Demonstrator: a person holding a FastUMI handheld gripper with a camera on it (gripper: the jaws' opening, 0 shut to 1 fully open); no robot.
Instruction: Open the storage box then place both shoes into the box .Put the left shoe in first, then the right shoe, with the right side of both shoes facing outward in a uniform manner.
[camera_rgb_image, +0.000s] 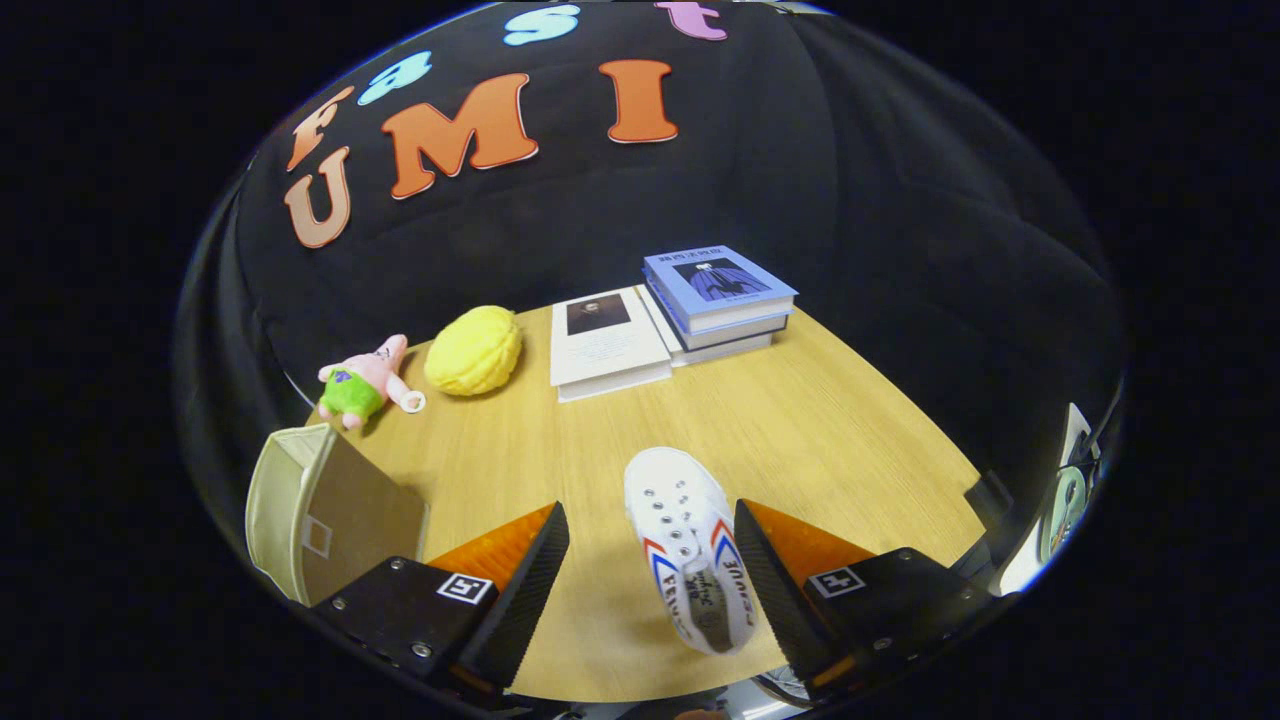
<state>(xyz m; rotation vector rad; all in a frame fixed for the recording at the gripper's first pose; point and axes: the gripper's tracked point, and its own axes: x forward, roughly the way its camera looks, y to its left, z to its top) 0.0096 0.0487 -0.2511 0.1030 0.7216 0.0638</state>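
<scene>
The tool sits low over the wooden worktop with its fingers spread wide, pinching nothing. A white shoe lies in the lower centre of the frame, between the fingers but well off to the right one, its side just beside or perhaps touching that finger's inner face (too close to call). Its long axis runs away from the tool: toe pointing up the frame toward the books, heel and opening nearest the camera, the whole shoe canted a little so the toe leans left.

The box stands at lower left, beyond the left finger's outer side, its open mouth turned up and leftward; it looks already open. So the shoe lies right of the tool's midline and the box left of it, and the carry would run leftward across the frame.

As I judge it, a clean pinch across the shoe's width calls for shifting the tool rightward first, to centre the shoe in the gap

At upper left rest a plush toy and a yellow lump, clear of that path
</scene>
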